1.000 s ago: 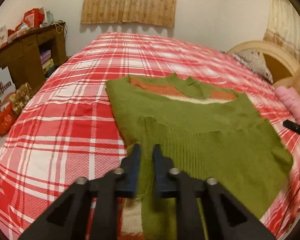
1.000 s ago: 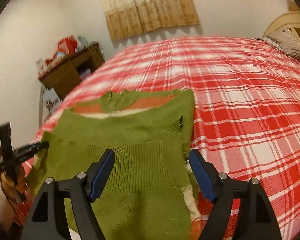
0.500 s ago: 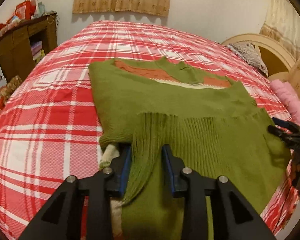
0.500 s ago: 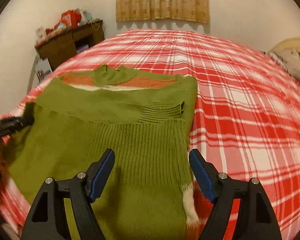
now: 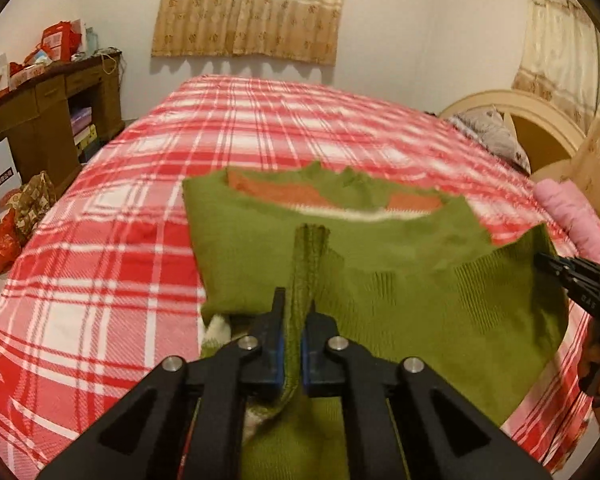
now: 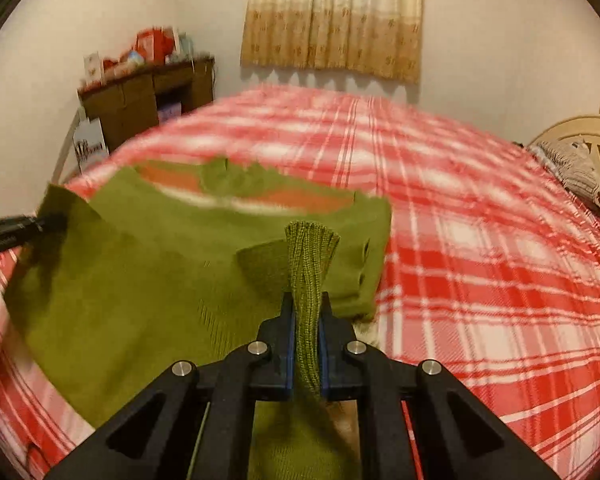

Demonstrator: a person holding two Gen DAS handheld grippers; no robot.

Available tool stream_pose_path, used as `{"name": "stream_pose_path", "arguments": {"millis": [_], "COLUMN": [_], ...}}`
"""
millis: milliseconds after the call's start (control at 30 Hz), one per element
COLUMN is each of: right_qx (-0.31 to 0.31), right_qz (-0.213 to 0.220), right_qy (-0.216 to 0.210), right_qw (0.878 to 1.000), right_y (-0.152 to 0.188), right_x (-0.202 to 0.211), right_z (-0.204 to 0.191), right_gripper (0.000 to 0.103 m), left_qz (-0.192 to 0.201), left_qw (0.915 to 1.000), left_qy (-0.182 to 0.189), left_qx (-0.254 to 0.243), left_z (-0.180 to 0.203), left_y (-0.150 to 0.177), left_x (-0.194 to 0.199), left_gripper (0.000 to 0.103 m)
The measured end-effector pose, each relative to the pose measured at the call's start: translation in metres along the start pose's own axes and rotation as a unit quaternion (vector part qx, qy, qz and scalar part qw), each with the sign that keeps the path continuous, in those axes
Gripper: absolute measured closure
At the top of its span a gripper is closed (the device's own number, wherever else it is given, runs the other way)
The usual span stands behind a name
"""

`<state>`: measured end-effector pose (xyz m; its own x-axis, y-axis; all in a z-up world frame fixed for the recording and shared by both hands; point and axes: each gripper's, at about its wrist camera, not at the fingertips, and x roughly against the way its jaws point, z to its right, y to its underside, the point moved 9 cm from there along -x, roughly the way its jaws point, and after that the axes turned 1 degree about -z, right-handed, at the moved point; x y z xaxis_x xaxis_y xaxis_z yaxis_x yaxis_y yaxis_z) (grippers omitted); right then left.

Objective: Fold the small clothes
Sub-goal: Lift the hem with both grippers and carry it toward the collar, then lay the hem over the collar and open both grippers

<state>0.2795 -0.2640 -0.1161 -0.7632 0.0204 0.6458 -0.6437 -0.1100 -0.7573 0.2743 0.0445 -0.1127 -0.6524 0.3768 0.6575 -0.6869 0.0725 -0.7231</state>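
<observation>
A green knit sweater (image 5: 380, 252) with an orange and white band near the collar lies on the red plaid bed (image 5: 120, 248). Its ribbed hem is lifted off the bed toward both cameras. My left gripper (image 5: 294, 312) is shut on one corner of the hem. My right gripper (image 6: 306, 312) is shut on the other corner, where the ribbed fabric bunches between the jaws. The sweater (image 6: 148, 280) hangs taut between the two. Each gripper shows at the edge of the other's view: the right one (image 5: 572, 276) and the left one (image 6: 16, 232).
A brown wooden desk (image 5: 48, 120) with boxes stands left of the bed. Bags (image 5: 4, 236) sit on the floor beside it. A pink garment (image 5: 568, 208) and a pillow (image 5: 496, 136) lie near the headboard (image 5: 540, 116) at the right. Curtains (image 5: 252, 8) hang on the far wall.
Both grippers closed on the sweater's ribbed hem, the right one from wide open. They lifted the hem off the bed, so the lower part now hangs between them.
</observation>
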Motion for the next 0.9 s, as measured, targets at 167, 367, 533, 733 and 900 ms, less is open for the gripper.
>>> {"name": "stream_pose_path", "arguments": {"millis": [167,367,533,733,900], "right_qx": [0.011,0.017,0.029,0.018,0.005], "right_qz": [0.032,0.046,0.055,0.049,0.009], "right_qy": [0.008,0.016,0.033,0.054,0.061], "right_qw": [0.999,0.999,0.998,0.997,0.998], "right_y": [-0.034,-0.069,-0.1,-0.137,-0.123], "right_x": [0.011,-0.003,-0.028,-0.09,-0.159], "right_z": [-0.003,0.0,0.005,0.026,0.036], "right_gripper": [0.095,0.095,0.095,0.095,0.095], "left_qz": [0.007,0.016,0.028,0.04,0.019], "left_qw": [0.9997,0.9984,0.9967,0.9955,0.993], "left_qy": [-0.005,-0.019,-0.034,-0.057,-0.093], "left_qx": [0.023,0.05,0.068,0.064,0.07], "left_z": [-0.008,-0.026,-0.041,-0.053,-0.065], "left_y": [-0.027,-0.057,-0.088,-0.122,-0.119], "left_x": [-0.006,-0.019,-0.033,-0.067,-0.119], "left_gripper": [0.098,0.098,0.098,0.098,0.098]}}
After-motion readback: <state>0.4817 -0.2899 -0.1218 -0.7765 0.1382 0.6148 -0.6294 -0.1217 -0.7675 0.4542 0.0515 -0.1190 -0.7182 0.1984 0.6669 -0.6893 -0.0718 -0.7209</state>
